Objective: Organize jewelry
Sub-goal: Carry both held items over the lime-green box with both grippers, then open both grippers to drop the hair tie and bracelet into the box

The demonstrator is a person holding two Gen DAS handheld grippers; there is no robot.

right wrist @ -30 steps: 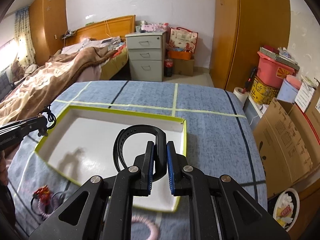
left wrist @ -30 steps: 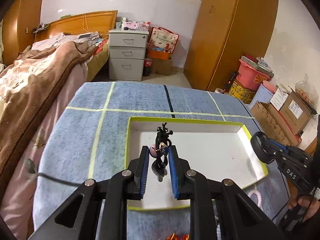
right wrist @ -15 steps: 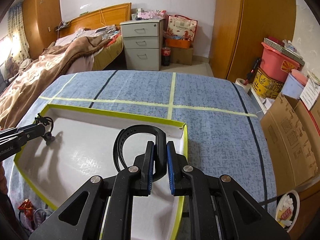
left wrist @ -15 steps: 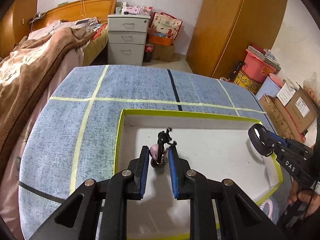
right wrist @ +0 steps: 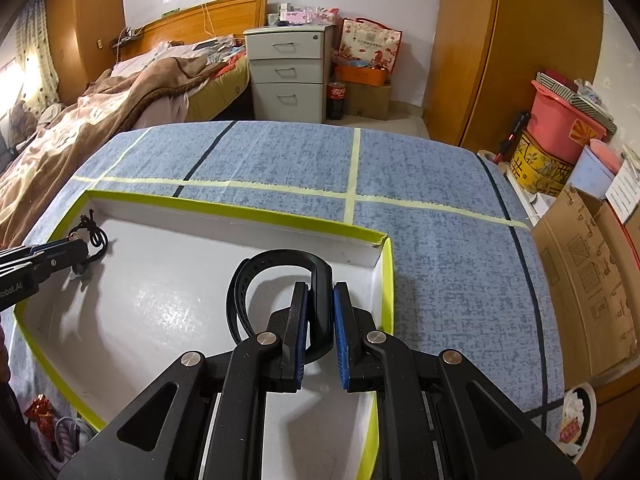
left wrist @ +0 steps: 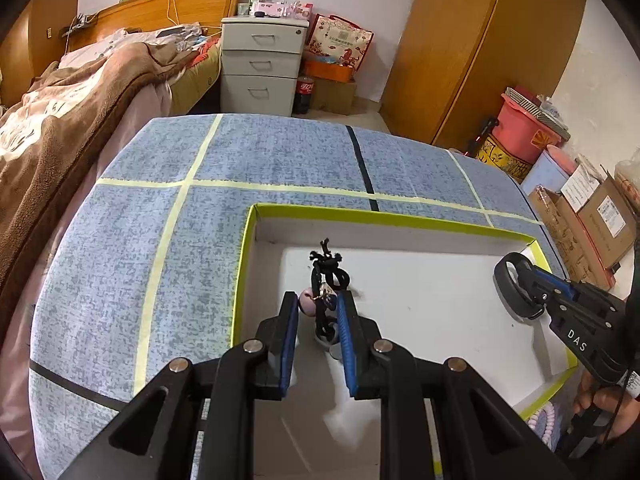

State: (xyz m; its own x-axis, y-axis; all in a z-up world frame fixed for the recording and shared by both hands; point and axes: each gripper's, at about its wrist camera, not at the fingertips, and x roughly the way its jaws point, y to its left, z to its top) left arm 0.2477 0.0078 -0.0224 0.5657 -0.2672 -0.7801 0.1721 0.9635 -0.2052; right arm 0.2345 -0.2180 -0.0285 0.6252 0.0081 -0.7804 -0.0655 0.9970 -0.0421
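Note:
A white tray with a yellow-green rim (left wrist: 360,216) (right wrist: 240,210) lies on the blue table. My left gripper (left wrist: 318,310) holds a black cord charm with a pink bead (left wrist: 325,276) low over the tray's left part; its jaws look slightly parted around the cord. It also shows in the right wrist view (right wrist: 82,246). My right gripper (right wrist: 320,300) is shut on a black wristband (right wrist: 276,276) over the tray's right side, and shows in the left wrist view (left wrist: 516,288).
A pink bead bracelet (left wrist: 540,428) lies outside the tray's near right corner. A red ornament (right wrist: 40,416) and a pale hair tie (right wrist: 66,432) lie by the near left corner. A bed, drawers and boxes surround the table.
Both grippers have moved forward and down into the tray. The charm now hangs close to the tray floor, and the left jaws have widened a little.

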